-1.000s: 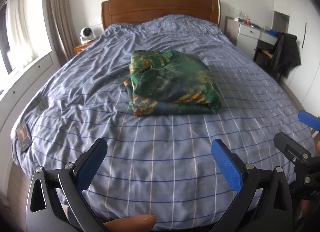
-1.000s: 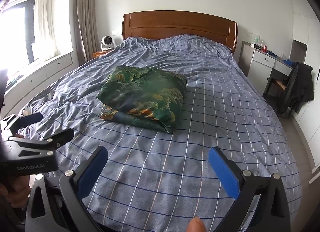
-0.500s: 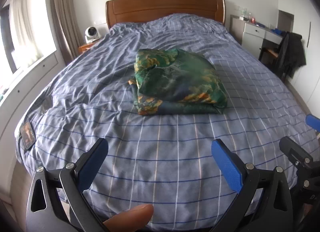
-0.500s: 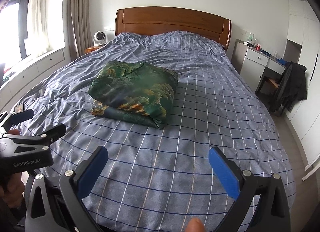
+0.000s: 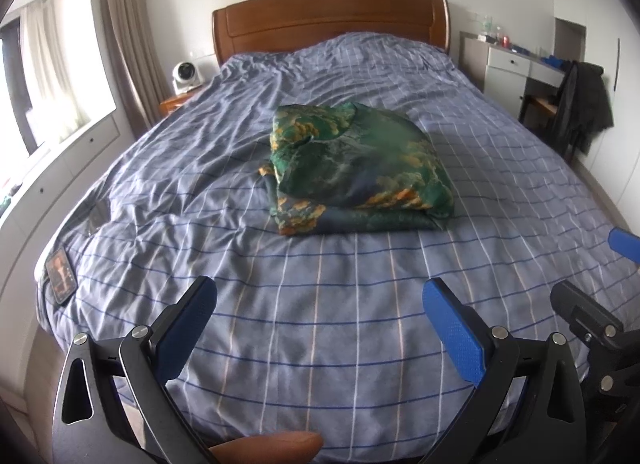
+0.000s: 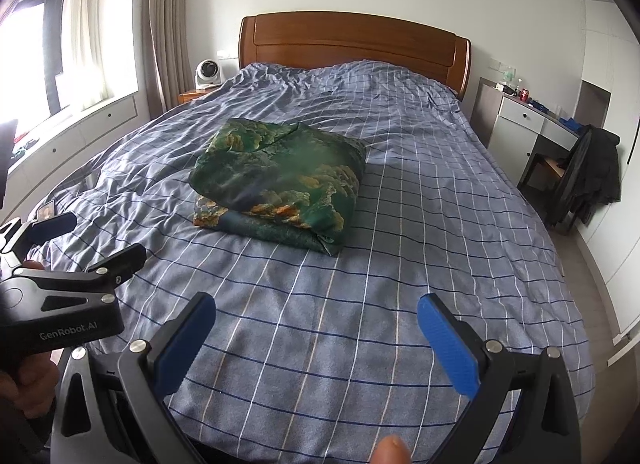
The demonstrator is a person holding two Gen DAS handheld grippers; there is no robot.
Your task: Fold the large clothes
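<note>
Garment of green, orange-patterned silky fabric (image 5: 360,167) lies folded mid-bed on a blue checked duvet (image 5: 320,324), likely light, limp and slippery, best pinched at a corner edge. Left gripper (image 5: 320,306) and right gripper (image 6: 316,318) hover spread wide, empty. Left gripper's body reads "GenRobot.AI".

Folded green garment (image 5: 360,171) on bed (image 5: 320,324); left gripper (image 5: 320,304) spread, empty.

desk clutter (image 6: 520,92) unreadable (too small), thumb (image 5: 268,446) cropped
</note>
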